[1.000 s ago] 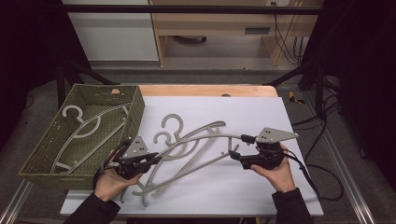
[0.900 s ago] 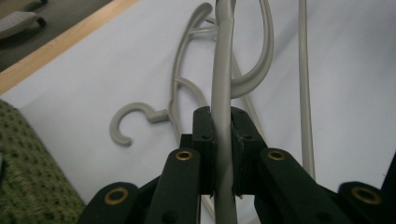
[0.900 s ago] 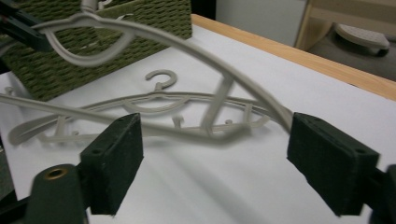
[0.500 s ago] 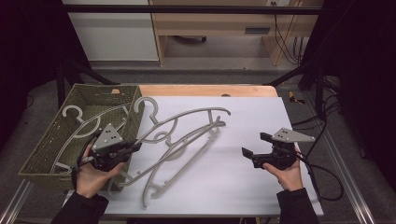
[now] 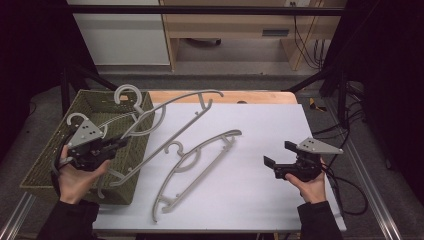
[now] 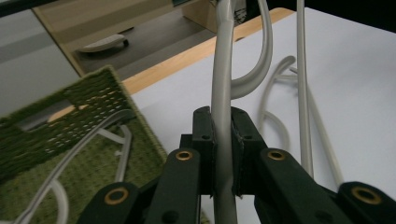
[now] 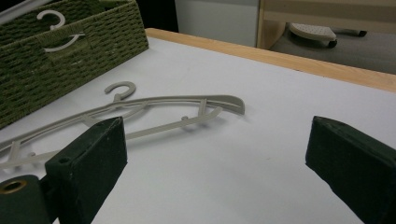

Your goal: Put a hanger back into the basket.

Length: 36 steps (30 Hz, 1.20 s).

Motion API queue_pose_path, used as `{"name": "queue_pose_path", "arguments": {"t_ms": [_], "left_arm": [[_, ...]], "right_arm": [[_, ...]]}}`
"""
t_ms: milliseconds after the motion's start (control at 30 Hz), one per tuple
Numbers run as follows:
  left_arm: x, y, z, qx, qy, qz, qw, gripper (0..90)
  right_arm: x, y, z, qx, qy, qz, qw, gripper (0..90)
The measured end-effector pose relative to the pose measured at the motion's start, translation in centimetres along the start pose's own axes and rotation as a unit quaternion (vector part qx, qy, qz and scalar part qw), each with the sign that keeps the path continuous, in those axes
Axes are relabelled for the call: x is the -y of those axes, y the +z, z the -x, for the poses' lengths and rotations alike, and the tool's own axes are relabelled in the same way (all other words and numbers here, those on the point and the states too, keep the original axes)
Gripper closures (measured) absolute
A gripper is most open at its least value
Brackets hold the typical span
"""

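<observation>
My left gripper [image 5: 119, 144] is shut on the bar of a grey plastic hanger [image 5: 172, 100], which hangs tilted in the air, one end over the green woven basket [image 5: 45, 155] and the other over the table's far edge. In the left gripper view its pads [image 6: 205, 135] pinch that bar [image 6: 222, 70]. A second grey hanger [image 5: 200, 148] lies flat on the white tabletop [image 5: 260, 120]. My right gripper [image 5: 277, 154] hovers at the right, open; its jaws have just been opening and nothing is between them. The right gripper view has the lying hanger [image 7: 177, 100] beyond the gripper [image 7: 219, 158].
The basket [image 7: 70, 56] stands at the table's left edge with other grey hangers [image 5: 75, 119] inside. A wooden strip [image 5: 250, 96] runs along the table's far edge. Cables [image 5: 350, 190] trail at the right edge.
My left gripper has carried its hanger up and to the left, over the basket. My right gripper has let go of the hanger's end, opened wide and drawn back to the right.
</observation>
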State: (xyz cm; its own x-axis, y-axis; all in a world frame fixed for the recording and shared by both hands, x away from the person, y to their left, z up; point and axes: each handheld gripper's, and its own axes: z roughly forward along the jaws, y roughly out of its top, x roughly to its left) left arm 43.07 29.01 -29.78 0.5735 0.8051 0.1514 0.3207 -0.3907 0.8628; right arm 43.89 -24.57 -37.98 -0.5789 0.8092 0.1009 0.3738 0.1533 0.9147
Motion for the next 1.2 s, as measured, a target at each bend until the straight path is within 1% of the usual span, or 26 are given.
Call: {"name": "queue_pose_path", "arguments": {"t_ms": [33, 67, 100, 233, 333, 500, 567, 600, 667, 700, 833, 900, 967, 1033, 1067, 1167, 1200], "left_arm": [[0.0, -0.1, -0.5, -0.004, 0.003, 0.006, 1.0000, 82.3], [0.0, -0.3, -0.7, -0.005, -0.005, 0.003, 1.0000, 82.3], [0.1, -0.5, -1.3, -0.008, -0.008, 0.004, 0.9999, 82.3], [0.0, -1.0, -2.9, -0.020, -0.009, 0.002, 0.9998, 82.3], [-0.1, -1.3, -3.9, -0.028, -0.011, 0.000, 0.9995, 82.2], [0.0, -1.6, -5.7, -0.031, -0.023, 0.005, 0.9993, 82.3], [0.0, -1.6, -6.4, -0.027, -0.030, 0.005, 0.9992, 82.2], [0.0, -1.6, -6.8, -0.031, -0.032, 0.007, 0.9990, 82.2], [0.0, -1.6, -7.5, -0.040, -0.032, 0.002, 0.9987, 82.2], [0.0, -1.6, -7.9, -0.046, -0.028, 0.000, 0.9985, 82.2], [0.2, -1.6, -9.2, -0.055, -0.030, -0.010, 0.9980, 82.2], [0.5, -1.5, -10.0, -0.058, -0.029, -0.014, 0.9978, 82.2], [0.9, -1.4, -10.7, -0.060, -0.033, -0.018, 0.9975, 82.2], [1.3, -1.3, -11.4, -0.060, -0.030, -0.025, 0.9974, 82.1], [1.5, -1.3, -11.6, -0.059, -0.033, -0.028, 0.9973, 82.1], [2.2, -1.2, -12.2, -0.062, -0.030, -0.037, 0.9969, 82.1], [2.5, -1.2, -12.4, -0.063, -0.033, -0.038, 0.9967, 82.1]], "right_arm": [[0.0, 0.0, 0.0, 0.000, 0.000, -0.001, 1.0000, 5.4], [0.0, 0.0, 0.0, 0.000, 0.000, -0.002, 1.0000, 5.2], [0.0, 0.0, 0.0, 0.001, -0.001, -0.002, 1.0000, 5.2], [0.0, 0.0, 0.0, -0.004, 0.001, -0.002, 1.0000, 5.1], [0.0, 0.0, 0.0, -0.003, 0.002, -0.002, 1.0000, 5.2], [0.0, 0.0, 0.0, -0.003, 0.002, -0.004, 1.0000, 5.0], [0.0, 0.0, 0.0, -0.002, 0.001, -0.005, 1.0000, 4.9], [0.0, 0.0, 0.0, -0.002, 0.001, -0.004, 1.0000, 5.0], [0.0, 0.0, 0.0, -0.002, 0.001, -0.004, 1.0000, 5.0], [0.0, 0.0, 0.0, -0.002, 0.001, -0.004, 1.0000, 5.0], [0.0, 0.1, 0.0, -0.003, 0.002, -0.005, 1.0000, 5.0], [0.0, 0.1, 0.0, -0.003, 0.002, -0.005, 1.0000, 5.0], [0.0, 0.1, 0.0, -0.001, 0.001, -0.006, 1.0000, 4.9], [0.0, 0.1, 0.0, -0.001, 0.001, -0.007, 1.0000, 4.9], [0.0, 0.1, 0.0, -0.001, 0.001, -0.007, 1.0000, 4.9], [0.1, 0.1, 0.0, -0.002, -0.001, -0.010, 0.9999, 4.9], [0.0, 0.1, 0.0, -0.002, 0.001, -0.009, 1.0000, 4.9]]}}
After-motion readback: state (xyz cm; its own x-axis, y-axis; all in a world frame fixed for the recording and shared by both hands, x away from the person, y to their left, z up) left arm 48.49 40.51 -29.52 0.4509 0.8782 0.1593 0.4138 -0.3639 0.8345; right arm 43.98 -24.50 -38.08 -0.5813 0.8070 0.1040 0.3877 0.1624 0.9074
